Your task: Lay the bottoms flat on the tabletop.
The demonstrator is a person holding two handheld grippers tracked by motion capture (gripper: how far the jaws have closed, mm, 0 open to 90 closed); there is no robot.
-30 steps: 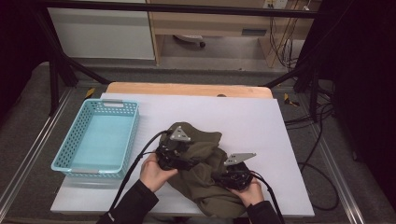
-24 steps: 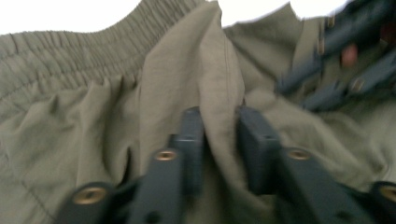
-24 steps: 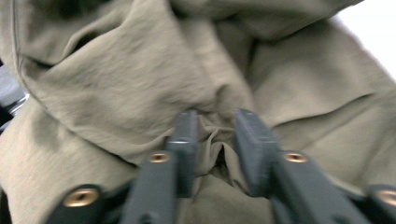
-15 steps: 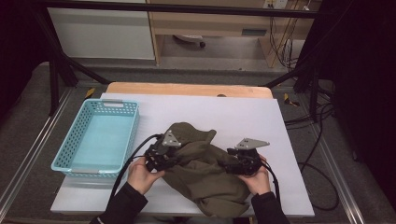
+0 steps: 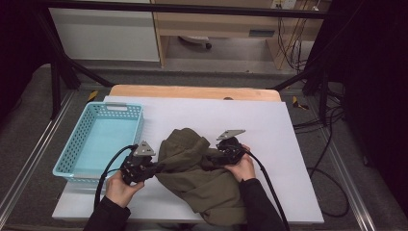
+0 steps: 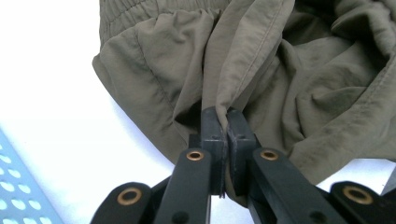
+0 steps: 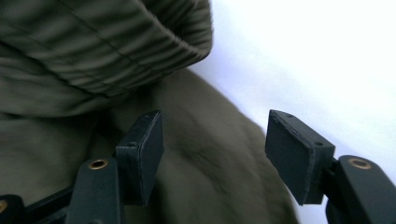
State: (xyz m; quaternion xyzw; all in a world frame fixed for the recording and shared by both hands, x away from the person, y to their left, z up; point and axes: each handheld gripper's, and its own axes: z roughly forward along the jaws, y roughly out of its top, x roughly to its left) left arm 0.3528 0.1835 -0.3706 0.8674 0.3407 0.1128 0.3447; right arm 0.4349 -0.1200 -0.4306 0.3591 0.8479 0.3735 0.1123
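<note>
Left gripper (image 5: 153, 169), seen from the high view, sits at about seven o'clock on the white table (image 5: 269, 120), its jaws pinched on the left edge of a crumpled olive-green nylon garment with a ribbed elastic waistband (image 5: 202, 175). That garment lies in a heap at the near middle of the table, trailing toward six o'clock. Right gripper (image 5: 211, 158) rests at the garment's upper right, around four o'clock from the table's centre, held in a hand (image 5: 240, 168). A light blue perforated plastic basket (image 5: 77, 154) stands at nine o'clock, just beside the left gripper and apart from the cloth.

From the left gripper view, the left gripper (image 6: 227, 122) has its two black jaws pressed together on a thin fold of the olive garment (image 6: 280, 70), which fans out above toward twelve o'clock; the jaws have just been closing.

From the right gripper view, the right gripper (image 7: 215, 154) stands with its jaws apart, having just opened, cloth beneath them but not pressed. The ribbed waistband (image 7: 93, 42) bunches at eleven o'clock.

Judging by its folds, the fabric is light, soft, limp and probably slippery; the thicker waistband or a seam looks the surest place to grip.
</note>
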